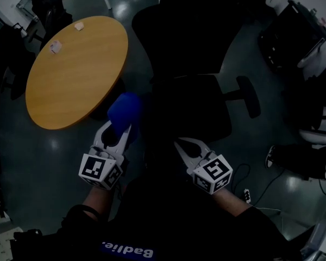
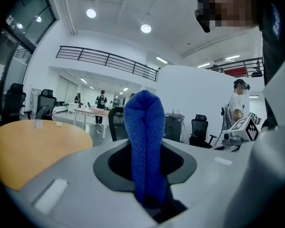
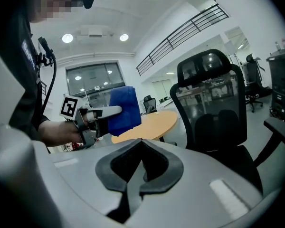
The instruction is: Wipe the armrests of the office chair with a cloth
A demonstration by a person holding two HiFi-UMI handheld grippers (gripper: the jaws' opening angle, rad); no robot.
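A black office chair (image 1: 195, 64) stands in front of me, its mesh back (image 3: 211, 108) facing the right gripper view. One armrest (image 1: 248, 95) sticks out at the chair's right in the head view; the other armrest is lost in the dark. My left gripper (image 1: 121, 125) is shut on a folded blue cloth (image 1: 125, 111), which stands up between the jaws (image 2: 145, 141), just left of the seat. My right gripper (image 1: 183, 146) is shut with nothing in it, held low before the seat's front edge.
A round wooden table (image 1: 76, 69) with two small items on it stands to the left of the chair. More black chairs (image 1: 49, 7) and equipment (image 1: 293, 31) ring the area. A power strip and cable (image 1: 247, 194) lie on the floor at right.
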